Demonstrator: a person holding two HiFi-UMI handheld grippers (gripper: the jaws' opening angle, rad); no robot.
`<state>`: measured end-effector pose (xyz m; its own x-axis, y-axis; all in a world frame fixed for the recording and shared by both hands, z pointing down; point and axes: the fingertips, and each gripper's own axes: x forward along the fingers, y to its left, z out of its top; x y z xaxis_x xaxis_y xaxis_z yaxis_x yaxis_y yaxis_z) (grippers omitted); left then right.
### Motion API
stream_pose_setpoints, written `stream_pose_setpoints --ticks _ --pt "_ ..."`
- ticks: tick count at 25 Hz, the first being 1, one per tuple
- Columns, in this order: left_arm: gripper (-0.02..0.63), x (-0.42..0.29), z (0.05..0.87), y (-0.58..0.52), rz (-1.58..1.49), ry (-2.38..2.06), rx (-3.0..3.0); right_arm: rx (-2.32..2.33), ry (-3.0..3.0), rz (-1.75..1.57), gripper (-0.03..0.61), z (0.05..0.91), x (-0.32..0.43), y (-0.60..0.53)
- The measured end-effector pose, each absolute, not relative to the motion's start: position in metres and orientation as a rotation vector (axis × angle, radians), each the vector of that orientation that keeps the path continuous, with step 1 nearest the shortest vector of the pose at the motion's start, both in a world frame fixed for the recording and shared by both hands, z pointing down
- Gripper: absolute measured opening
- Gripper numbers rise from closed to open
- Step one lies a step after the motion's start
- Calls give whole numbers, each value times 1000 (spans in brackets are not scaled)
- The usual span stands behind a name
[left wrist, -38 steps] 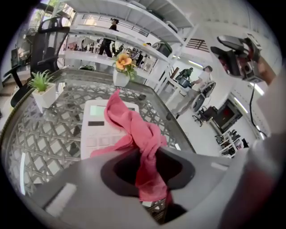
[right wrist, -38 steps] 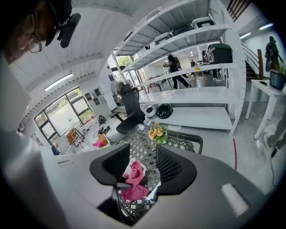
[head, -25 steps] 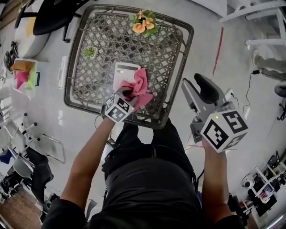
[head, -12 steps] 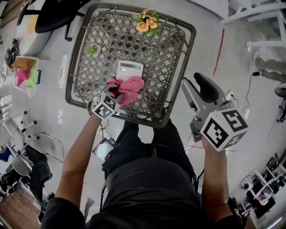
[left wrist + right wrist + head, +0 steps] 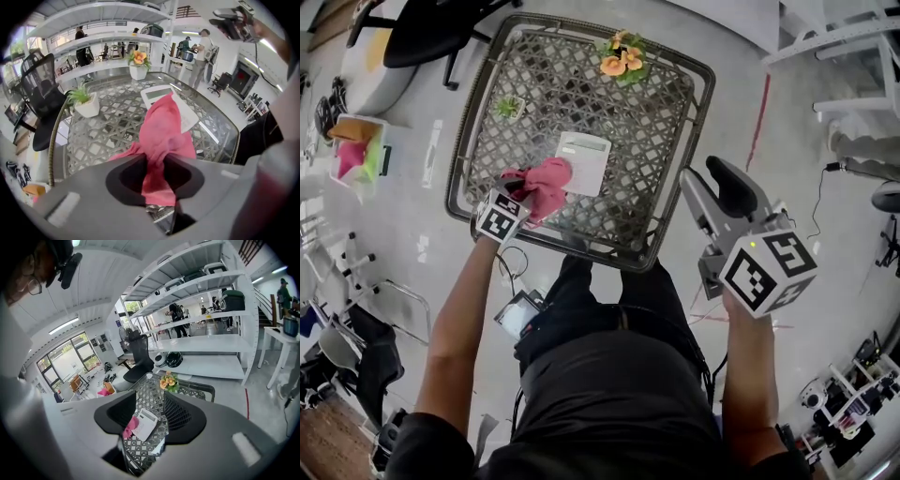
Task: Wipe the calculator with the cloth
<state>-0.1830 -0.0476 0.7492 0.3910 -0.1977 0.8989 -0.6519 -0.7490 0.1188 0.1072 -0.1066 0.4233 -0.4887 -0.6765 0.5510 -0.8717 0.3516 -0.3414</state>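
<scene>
The lattice surface (image 5: 656,131) carries the calculator (image 5: 586,161) near its middle. Since a second ago your left gripper (image 5: 523,190) has slid leftward across the surface, dragging the cloth (image 5: 546,180) off the calculator. The pink cloth now lies against the calculator's left edge, and most of its face is bare. Your left fingers (image 5: 124,180) are clamped tight on the cloth, which bunches up between them. Your right gripper (image 5: 703,173) hangs off the surface's right side, its fingers (image 5: 185,413) spread apart with nothing between them.
</scene>
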Motion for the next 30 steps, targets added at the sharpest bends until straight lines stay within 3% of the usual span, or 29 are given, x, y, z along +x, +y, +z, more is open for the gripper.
stream_pose_setpoints --ticks 12,18,30 --pt "198 -227 711 -65 1089 -836 2140 1366 -2366 802 181 383 78 -107" --pt "224 -222 656 -69 1009 -774 2258 1385 -2416 745 183 351 66 -110" --pt "258 -259 492 -98 714 -1107 2469 1465 -2522 620 181 282 56 -103"
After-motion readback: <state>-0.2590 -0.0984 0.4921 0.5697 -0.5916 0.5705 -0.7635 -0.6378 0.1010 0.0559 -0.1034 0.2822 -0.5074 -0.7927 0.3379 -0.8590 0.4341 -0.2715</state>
